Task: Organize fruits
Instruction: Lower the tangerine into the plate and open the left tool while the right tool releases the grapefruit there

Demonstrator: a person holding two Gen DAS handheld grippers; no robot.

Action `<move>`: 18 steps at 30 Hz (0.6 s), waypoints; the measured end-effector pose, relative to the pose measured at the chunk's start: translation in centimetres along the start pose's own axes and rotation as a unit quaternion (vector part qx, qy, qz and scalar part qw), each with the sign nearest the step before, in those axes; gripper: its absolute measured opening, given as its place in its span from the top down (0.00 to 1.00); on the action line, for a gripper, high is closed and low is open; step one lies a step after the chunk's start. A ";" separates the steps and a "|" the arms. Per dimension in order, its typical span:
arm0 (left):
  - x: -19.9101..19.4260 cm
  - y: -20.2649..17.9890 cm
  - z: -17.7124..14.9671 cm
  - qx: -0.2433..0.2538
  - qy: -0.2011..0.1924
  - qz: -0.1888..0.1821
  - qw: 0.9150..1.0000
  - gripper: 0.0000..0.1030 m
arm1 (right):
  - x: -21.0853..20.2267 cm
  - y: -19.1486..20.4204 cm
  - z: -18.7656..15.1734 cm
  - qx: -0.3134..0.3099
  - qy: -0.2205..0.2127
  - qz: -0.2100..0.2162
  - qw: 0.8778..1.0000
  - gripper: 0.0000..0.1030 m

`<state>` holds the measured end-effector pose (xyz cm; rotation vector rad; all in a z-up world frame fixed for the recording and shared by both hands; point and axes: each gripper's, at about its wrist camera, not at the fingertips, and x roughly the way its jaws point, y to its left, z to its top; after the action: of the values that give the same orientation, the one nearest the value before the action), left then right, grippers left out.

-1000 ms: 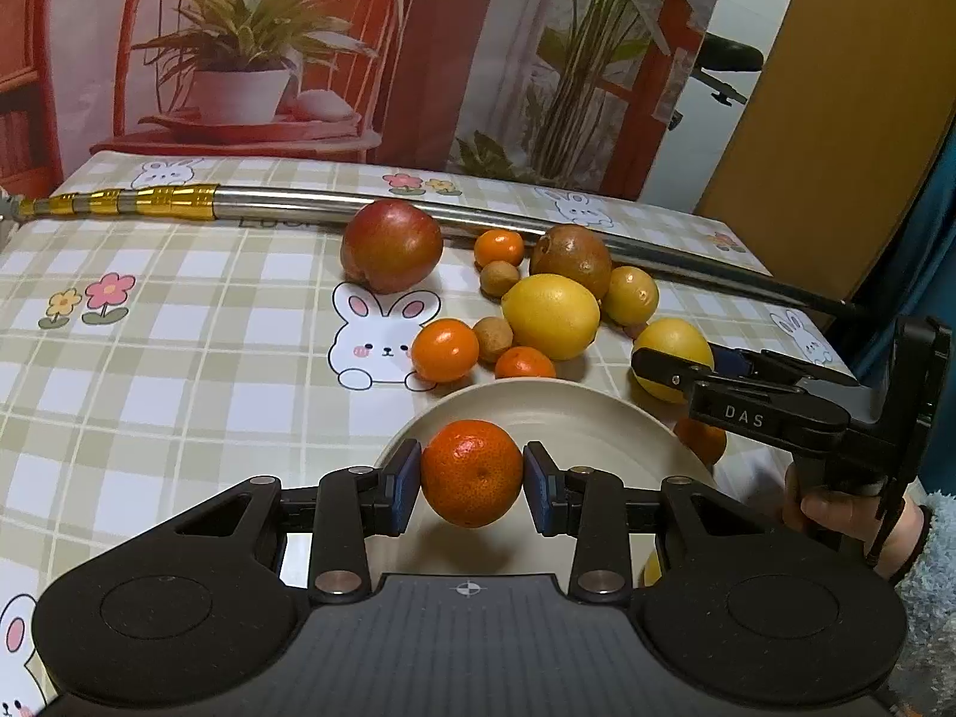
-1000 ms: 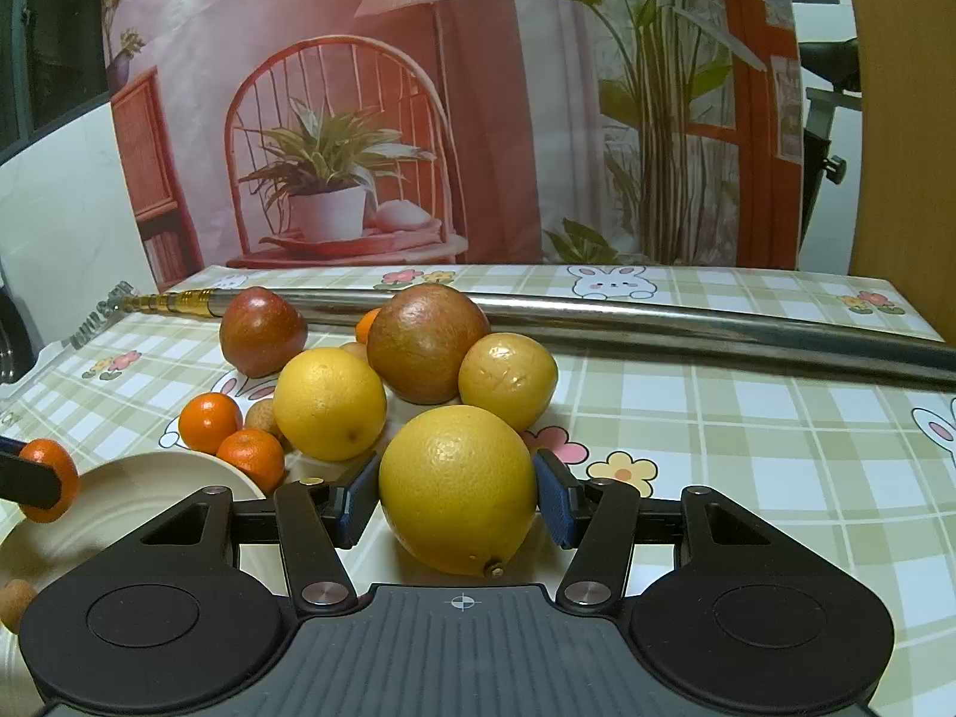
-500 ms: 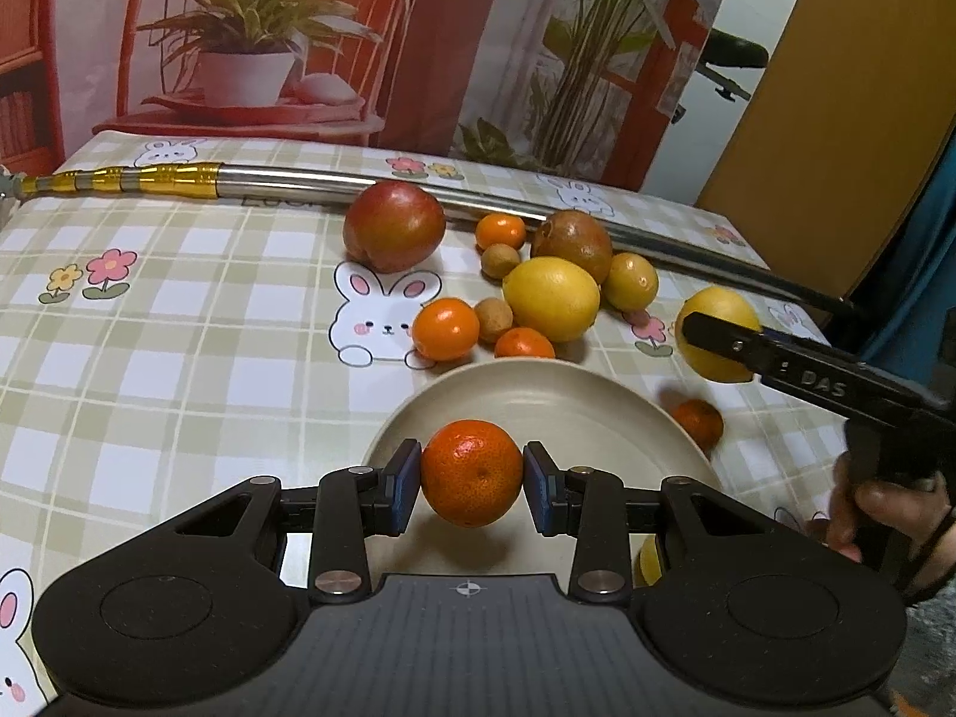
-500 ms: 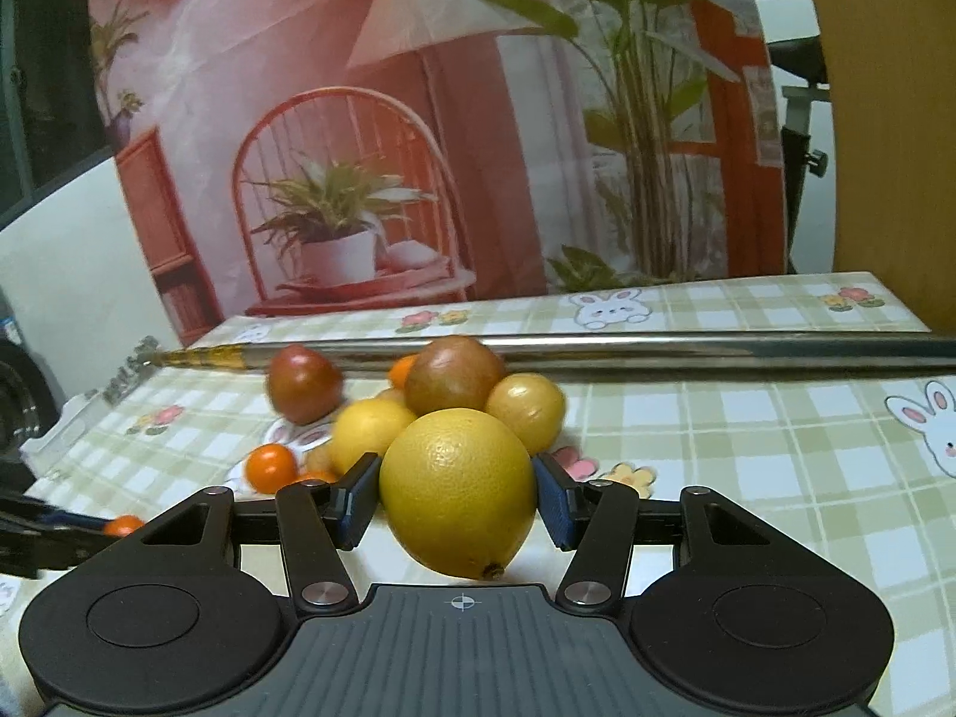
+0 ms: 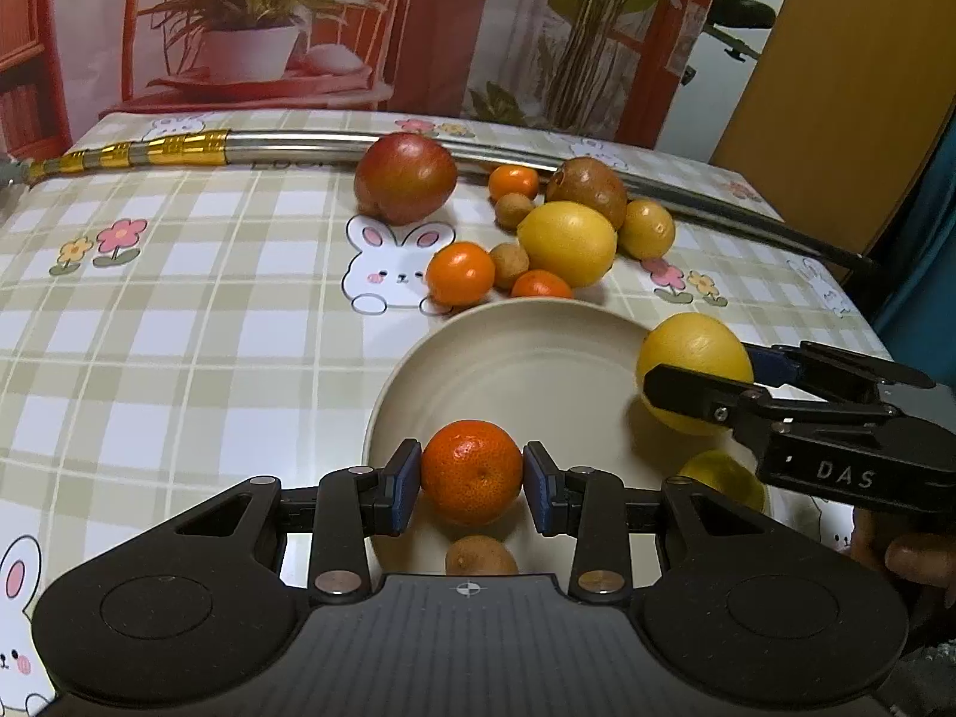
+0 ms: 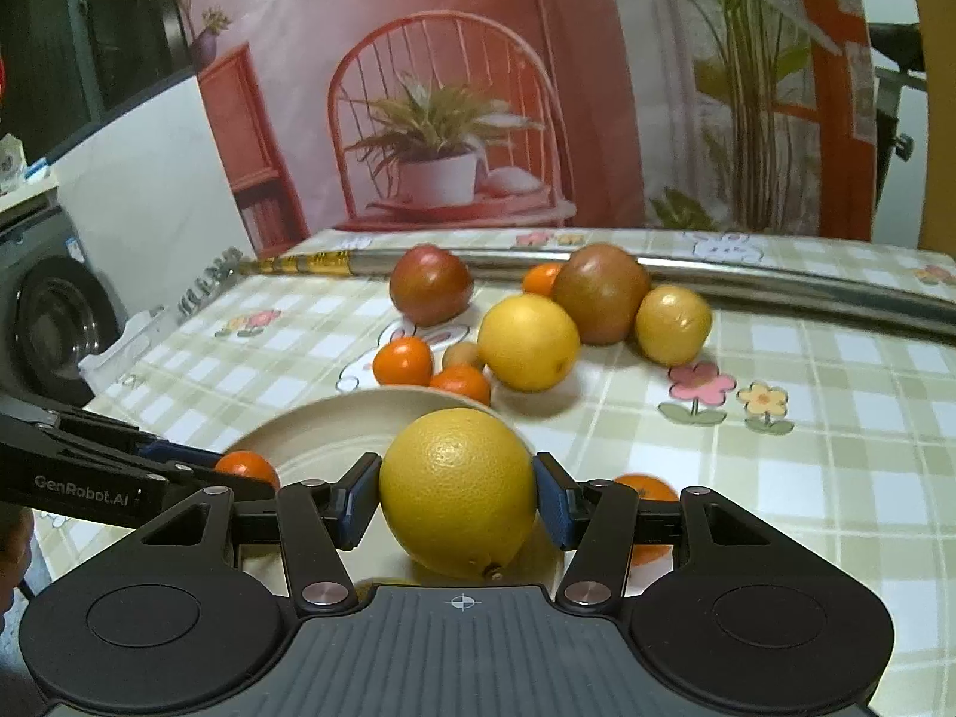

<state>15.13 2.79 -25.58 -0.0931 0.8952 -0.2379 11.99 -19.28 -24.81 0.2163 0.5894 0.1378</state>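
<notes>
My left hand-held gripper (image 5: 472, 487) is closed onto a mandarin (image 5: 471, 471), blue pads (image 5: 401, 493) pressed against both its sides, and I see it held above the near part of the beige plate (image 5: 508, 352). Just below the mandarin a small brown longan (image 5: 481, 557) lies on the plate.

My right hand-held gripper (image 6: 457, 508) is clamped on a large yellow orange (image 6: 459, 490), which fills the gap between the pads. From the left wrist camera that orange (image 5: 693, 370) sits over the plate's right rim, pinched by the black fingers marked DAS. Beneath those fingers another yellow fruit (image 5: 726, 478) rests on the plate, partly hidden.

The remaining fruit lies in a cluster on the counter (image 5: 179, 322) beyond the plate's far edge: a red apple (image 5: 405, 177), a lemon (image 5: 566, 242), a brownish round fruit (image 5: 587, 184), a small yellow fruit (image 5: 646, 228), three small mandarins (image 5: 460, 272) and two more longans (image 5: 509, 264). A long metal rod (image 5: 287, 143) with a gold-banded end runs behind them. In the right wrist view one more mandarin (image 6: 648, 490) lies on the cloth just right of the plate, half hidden by the gripper.
</notes>
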 end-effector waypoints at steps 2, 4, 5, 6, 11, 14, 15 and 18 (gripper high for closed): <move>0.0 0.0 -0.2 0.001 0.002 0.004 1.000 0.62 | 0.0 -0.1 -0.3 0.011 0.006 -0.001 1.000 0.51; -0.2 0.1 -0.4 0.001 0.003 0.008 1.000 0.62 | -0.2 -0.1 -0.6 0.016 0.007 -0.005 1.000 0.51; -0.2 0.1 -0.5 0.001 0.003 0.009 1.000 0.62 | -0.3 0.0 -0.7 0.016 0.008 -0.007 1.000 0.51; -0.3 0.1 -0.6 0.001 0.004 0.010 1.000 0.62 | -0.4 0.0 -0.9 0.016 0.010 -0.009 1.000 0.51; -0.6 -0.2 -1.2 0.003 0.003 0.011 1.000 0.62 | -0.9 0.4 -1.7 0.014 0.020 -0.013 1.000 0.51; -0.7 -0.2 -1.4 0.004 0.002 0.012 1.000 0.62 | -1.3 0.8 -2.0 0.010 0.021 -0.016 1.000 0.51; -0.7 -0.2 -1.4 0.004 0.002 0.012 1.000 0.62 | -1.4 0.9 -2.1 0.009 0.021 -0.017 1.000 0.51; -0.8 -0.4 -1.7 0.007 0.000 0.011 1.000 0.62 | -1.8 1.2 -2.4 0.004 0.021 -0.022 1.000 0.51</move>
<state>13.24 2.67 -25.92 -0.0710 0.8935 -0.2228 9.08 -18.03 -25.48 0.2085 0.6358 0.0983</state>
